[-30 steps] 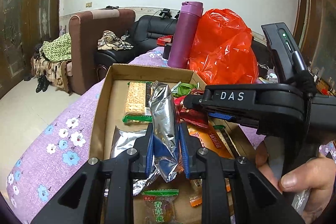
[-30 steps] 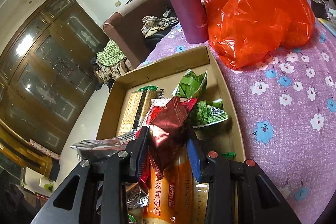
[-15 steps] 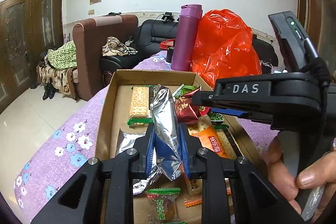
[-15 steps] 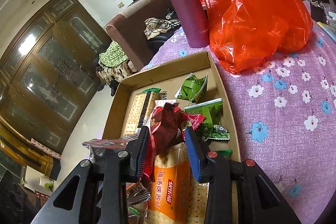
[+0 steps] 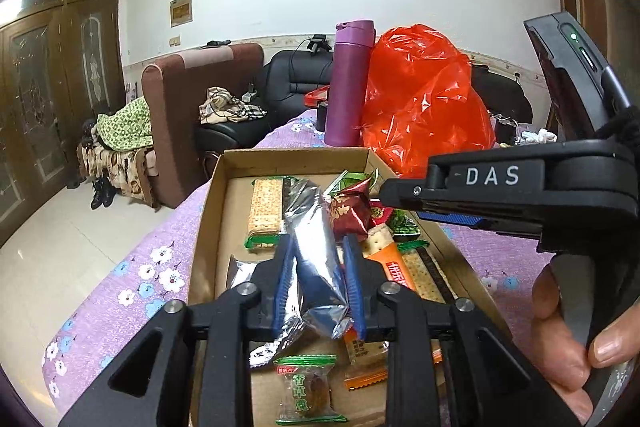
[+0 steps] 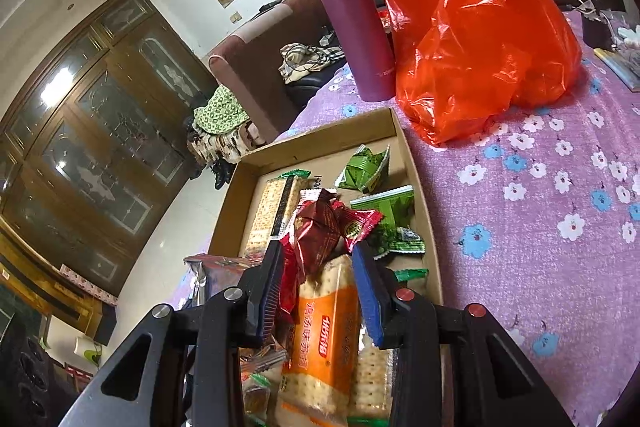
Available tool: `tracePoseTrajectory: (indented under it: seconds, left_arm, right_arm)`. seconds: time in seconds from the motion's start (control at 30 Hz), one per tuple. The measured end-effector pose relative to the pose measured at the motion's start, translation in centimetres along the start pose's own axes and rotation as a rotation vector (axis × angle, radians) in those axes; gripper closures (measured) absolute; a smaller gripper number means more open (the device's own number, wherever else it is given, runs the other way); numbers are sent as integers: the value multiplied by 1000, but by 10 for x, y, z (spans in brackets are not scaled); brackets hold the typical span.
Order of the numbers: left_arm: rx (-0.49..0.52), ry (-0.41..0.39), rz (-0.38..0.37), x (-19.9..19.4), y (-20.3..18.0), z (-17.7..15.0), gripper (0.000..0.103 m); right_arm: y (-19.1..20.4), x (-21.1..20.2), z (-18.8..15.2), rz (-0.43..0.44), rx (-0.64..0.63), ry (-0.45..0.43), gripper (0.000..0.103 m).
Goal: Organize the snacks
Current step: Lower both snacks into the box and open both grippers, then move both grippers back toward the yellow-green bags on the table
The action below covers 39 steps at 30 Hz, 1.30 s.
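Note:
A shallow cardboard box [image 5: 208, 211] on a purple flowered cloth holds mixed snacks. My left gripper [image 5: 318, 247] is shut on a silver foil packet [image 5: 316, 247] and holds it upright above the box. My right gripper [image 6: 318, 251] has its jaws apart above the box; the dark red wrapped snack [image 6: 320, 231] lies loose between the fingertips on an orange cracker pack [image 6: 320, 339]. The right gripper also shows in the left wrist view [image 5: 404, 195], above the red snack [image 5: 350, 211]. Green packets [image 6: 366, 173] lie at the box's far end. A clear cracker pack [image 5: 266, 211] lies left.
A purple flask [image 6: 352, 23] and a red plastic bag [image 6: 472, 35] stand on the cloth [image 6: 540, 227] just beyond the box. A small green-labelled sweet [image 5: 306, 391] lies at the box's near end. A brown armchair [image 5: 176, 107] and a black sofa [image 5: 296, 79] are behind.
My right gripper has opened and let go of the dark red snack, which now rests in the box. Both grippers have drawn back and up; the left still holds the silver packet.

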State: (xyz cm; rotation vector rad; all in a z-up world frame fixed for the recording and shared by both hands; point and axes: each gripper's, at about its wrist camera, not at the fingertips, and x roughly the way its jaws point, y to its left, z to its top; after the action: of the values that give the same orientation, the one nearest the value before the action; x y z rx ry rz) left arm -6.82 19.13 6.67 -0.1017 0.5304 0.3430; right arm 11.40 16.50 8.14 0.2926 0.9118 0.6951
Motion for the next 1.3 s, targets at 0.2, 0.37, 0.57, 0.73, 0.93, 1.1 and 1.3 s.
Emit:
tracePoseTrajectory:
  seconds: [0.2,0.37,0.57,0.73,0.93,1.1,1.3]
  left_arm:
    - [32,-20,11,-9,-10,1,63]
    - [53,-32,9,-16,-21,3,61]
    - [93,-44,-1,-23,-44,4,58]
    - [126,-37,-8,-24,-63,2,57]
    - [179,-38,-42,-30,-86,0,57]
    - [229,-16,-122,-32,-110,-4,56]
    - [265,122,-352,-25,-147,-12,56]
  right_arm:
    - [-6,-17,-3,12,8,-17,60]
    - [-17,-37,-8,23,25,-39,59]
    - [-36,-63,-14,27,50,-71,56]
    - [-61,-80,-22,27,97,-74,54]
    - [-93,-122,-35,4,133,-98,54]
    - [-126,-175,-54,-38,177,-167,52]
    - [-167,-217,-77,-102,288,-206,52]
